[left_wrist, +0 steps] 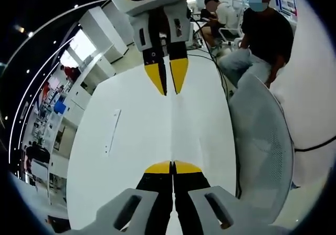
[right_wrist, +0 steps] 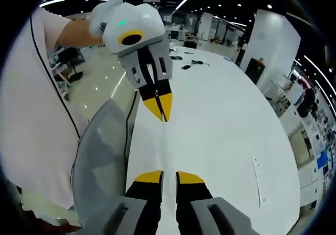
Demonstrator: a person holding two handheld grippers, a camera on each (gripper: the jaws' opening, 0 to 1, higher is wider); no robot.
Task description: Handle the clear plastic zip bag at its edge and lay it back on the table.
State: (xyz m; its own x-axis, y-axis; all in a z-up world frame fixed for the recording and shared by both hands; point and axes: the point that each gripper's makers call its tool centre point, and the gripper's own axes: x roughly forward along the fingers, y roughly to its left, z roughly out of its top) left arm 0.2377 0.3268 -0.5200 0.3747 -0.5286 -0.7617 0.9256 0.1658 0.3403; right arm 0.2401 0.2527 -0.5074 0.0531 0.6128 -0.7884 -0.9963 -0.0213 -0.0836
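Table [left_wrist: 131, 156]: white, long, runs far into an open office. Mesh chair [left_wrist: 262, 140] at its right edge.

Bag [left_wrist: 170, 130]: clear, hard to read against the white. It shows as a faint straight seam stretched between the two grippers, above the table and about mid-width. Cannot tell whether any of it touches the top.

Left gripper [left_wrist: 173, 167]: near end of the seam, yellow tips pressed together with the bag's edge between them. Right gripper [left_wrist: 168, 85]: far end, facing the left one. Jaws narrow, a thin slit between the tips, and the seam runs into that slit. Cannot tell if it truly pinches or only brackets the edge.

Step in hand, as judged: bag held by its edge at both ends, lay-down yet to come. To do it well:
- lower both ends together and keep the seam level, so the film settles flat rather than folding under
- keep light tension between the grippers until the body of the bag rests on the table
- open the jaws only once the edge is down, then draw each gripper back along its own line so the film is not dragged
- land it right of the thin strip [left_wrist: 112, 130] lying left of the seam

Contents: nothing visible inside the bag; it looks empty, though the film is too clear to be sure.
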